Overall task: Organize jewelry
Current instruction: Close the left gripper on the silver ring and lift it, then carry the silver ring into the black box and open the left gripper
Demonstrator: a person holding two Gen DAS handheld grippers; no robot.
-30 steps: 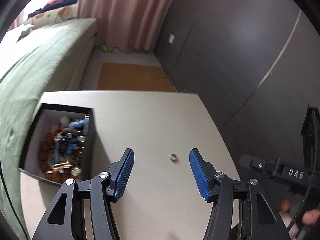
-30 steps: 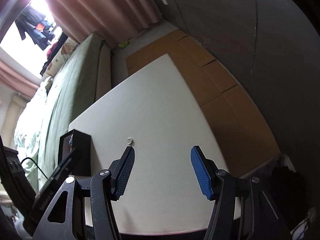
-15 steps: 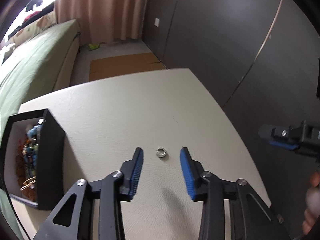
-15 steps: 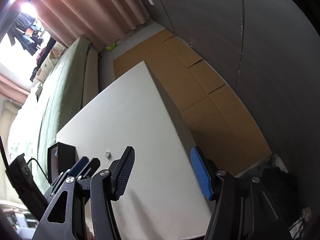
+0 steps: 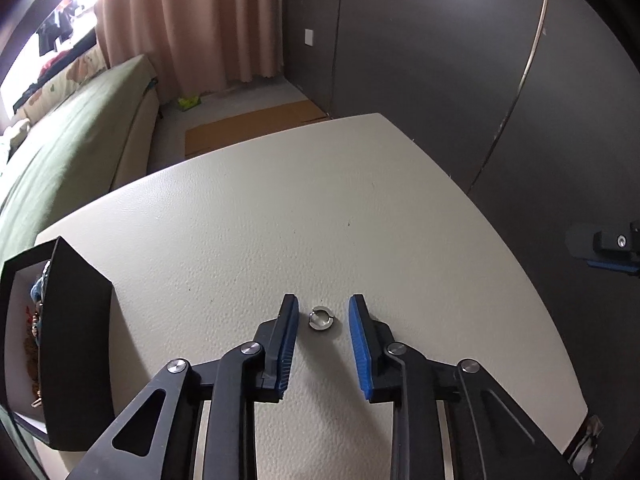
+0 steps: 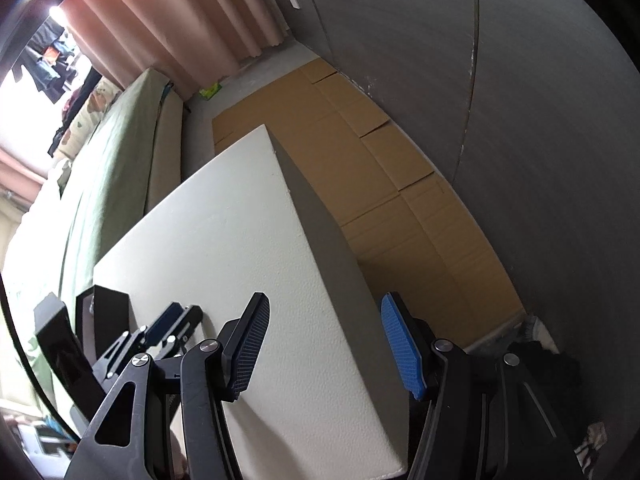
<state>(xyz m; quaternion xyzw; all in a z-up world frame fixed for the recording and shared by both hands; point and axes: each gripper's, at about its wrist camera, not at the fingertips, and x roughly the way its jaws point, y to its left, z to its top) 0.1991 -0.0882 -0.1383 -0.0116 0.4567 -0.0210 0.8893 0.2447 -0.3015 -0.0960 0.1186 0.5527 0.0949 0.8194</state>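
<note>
A small silver ring (image 5: pixel 322 318) lies on the white table (image 5: pixel 280 208). My left gripper (image 5: pixel 323 307) points down at it with the ring between its blue pads (image 5: pixel 357 320). The jaws are closing, with a small gap still on each side of the ring. A black jewelry box (image 5: pixel 76 340) stands at the left, with beads and bracelets (image 5: pixel 35 320) inside. My right gripper (image 6: pixel 325 305) hangs open and holds nothing, over the table's right edge (image 6: pixel 320 240). The right wrist view also shows the left gripper (image 6: pixel 172 324) and the box (image 6: pixel 108 312) at the lower left.
A green bed (image 5: pixel 72 140) runs along the table's left side. Flattened cardboard (image 6: pixel 360 168) covers the floor to the right, below a dark wall (image 5: pixel 460 60). Pink curtains (image 5: pixel 208 20) hang at the back. The right gripper's tip (image 5: pixel 612 248) shows beyond the table's right edge.
The left gripper has come down and forward onto the ring, and its jaws have narrowed around it. The right wrist view has swung right toward the table edge, and the left gripper now shows in it.
</note>
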